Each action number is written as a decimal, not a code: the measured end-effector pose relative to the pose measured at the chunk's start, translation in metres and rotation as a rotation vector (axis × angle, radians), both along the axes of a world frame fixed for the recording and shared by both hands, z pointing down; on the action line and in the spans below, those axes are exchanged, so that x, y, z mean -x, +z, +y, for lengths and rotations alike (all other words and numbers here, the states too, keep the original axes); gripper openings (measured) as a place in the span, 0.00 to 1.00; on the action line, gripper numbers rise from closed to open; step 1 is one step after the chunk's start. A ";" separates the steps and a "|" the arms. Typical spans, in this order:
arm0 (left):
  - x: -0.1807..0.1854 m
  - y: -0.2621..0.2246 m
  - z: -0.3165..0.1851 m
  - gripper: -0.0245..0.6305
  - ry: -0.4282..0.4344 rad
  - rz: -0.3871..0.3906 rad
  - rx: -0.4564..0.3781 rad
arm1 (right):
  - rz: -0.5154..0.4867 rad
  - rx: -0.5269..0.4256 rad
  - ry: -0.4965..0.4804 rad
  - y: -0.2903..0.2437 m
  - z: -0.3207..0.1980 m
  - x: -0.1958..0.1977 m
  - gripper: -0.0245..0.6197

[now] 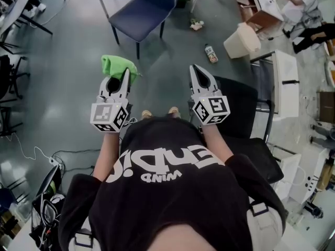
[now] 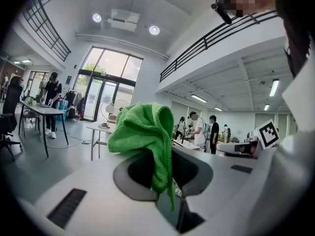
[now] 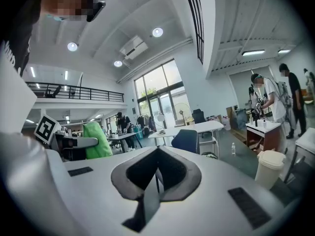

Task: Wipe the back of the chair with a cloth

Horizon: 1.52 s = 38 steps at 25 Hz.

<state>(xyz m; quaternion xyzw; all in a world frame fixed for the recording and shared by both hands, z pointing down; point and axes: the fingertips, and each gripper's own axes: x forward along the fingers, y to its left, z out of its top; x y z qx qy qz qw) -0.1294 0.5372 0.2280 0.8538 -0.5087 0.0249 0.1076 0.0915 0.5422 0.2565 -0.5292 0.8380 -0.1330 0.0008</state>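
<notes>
Green cloth point(image 1: 118, 66) is hanging bunched from the left gripper point(image 1: 125, 73). The jaws are pinching one fold, and the rest is flopping over the jaw tips. The cloth is being held in the air in front of the person's chest, above grey floor point(image 1: 68, 88), touching no chair

Right gripper point(image 1: 197, 69) is being held level with the left one and well apart from it, jaws pressed together with nothing between them

Black chair point(image 1: 242, 109) is standing just right of the person, below and beyond the right gripper. Blue chair point(image 1: 142, 13) is standing farther off, ahead of the cloth, with only bare floor between the two

Around:
- bottle point(image 1: 211, 53) is lying on the floor to the right of the blue chair
- pale bin point(image 1: 242, 40) is sitting near the bottle, farther right
- white table point(image 1: 286, 85) is standing at the right, beyond the black chair
- cables point(image 1: 31, 153) are trailing over the floor at near left

People are standing at tables far off in both gripper views
</notes>
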 end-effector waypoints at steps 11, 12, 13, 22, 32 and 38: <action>0.027 0.020 0.004 0.14 0.063 0.018 0.001 | 0.006 0.024 0.043 0.018 0.008 0.036 0.03; 0.029 0.021 0.003 0.14 0.066 0.018 0.005 | 0.007 0.029 0.048 0.019 0.010 0.038 0.03; 0.031 0.021 0.003 0.14 0.067 0.019 0.007 | 0.008 0.035 0.051 0.020 0.010 0.040 0.03; 0.041 0.025 -0.030 0.14 0.069 0.023 0.014 | 0.002 0.024 0.081 0.016 -0.026 0.040 0.03; 0.028 0.025 -0.119 0.14 0.076 0.020 0.018 | -0.010 0.039 0.079 0.021 -0.114 0.032 0.03; 0.017 0.014 -0.193 0.14 0.085 0.007 0.013 | -0.022 0.038 0.083 0.012 -0.189 0.020 0.03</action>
